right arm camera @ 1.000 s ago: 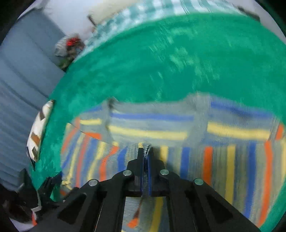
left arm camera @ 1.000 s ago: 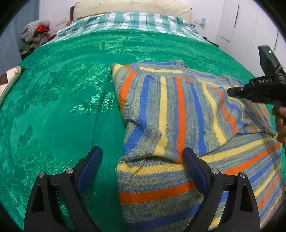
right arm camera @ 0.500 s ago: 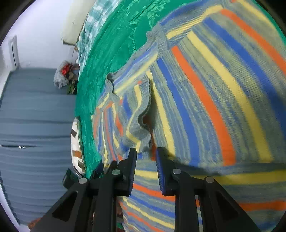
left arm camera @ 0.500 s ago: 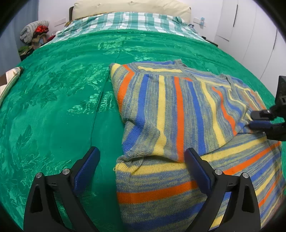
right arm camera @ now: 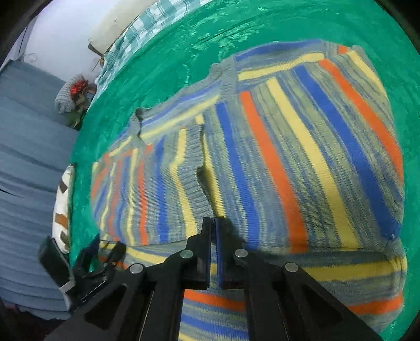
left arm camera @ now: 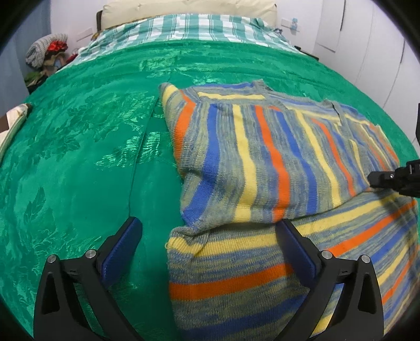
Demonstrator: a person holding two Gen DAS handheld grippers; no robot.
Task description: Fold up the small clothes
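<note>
A striped knit sweater point(left arm camera: 262, 162) in blue, orange, yellow and grey lies on the green bedspread point(left arm camera: 78, 147), with both sleeves folded in over its body. My left gripper point(left arm camera: 207, 236) is open and empty, its fingers straddling the sweater's near left corner. My right gripper point(right arm camera: 214, 225) is shut and empty, just above the sweater point(right arm camera: 288, 162) near the cuff of a folded sleeve point(right arm camera: 194, 162). It also shows at the right edge of the left wrist view point(left arm camera: 378, 178).
A checked blanket point(left arm camera: 183, 28) and a pillow point(left arm camera: 183, 8) lie at the head of the bed. A pile of clothes point(left arm camera: 44, 55) sits at the far left. A patterned cushion point(right arm camera: 63, 207) lies at the bed's left edge. White wardrobe doors point(left arm camera: 367, 39) stand to the right.
My right gripper brought the sleeve down onto the sweater, opened to let it go, then closed empty. My left gripper stayed open and hardly moved.
</note>
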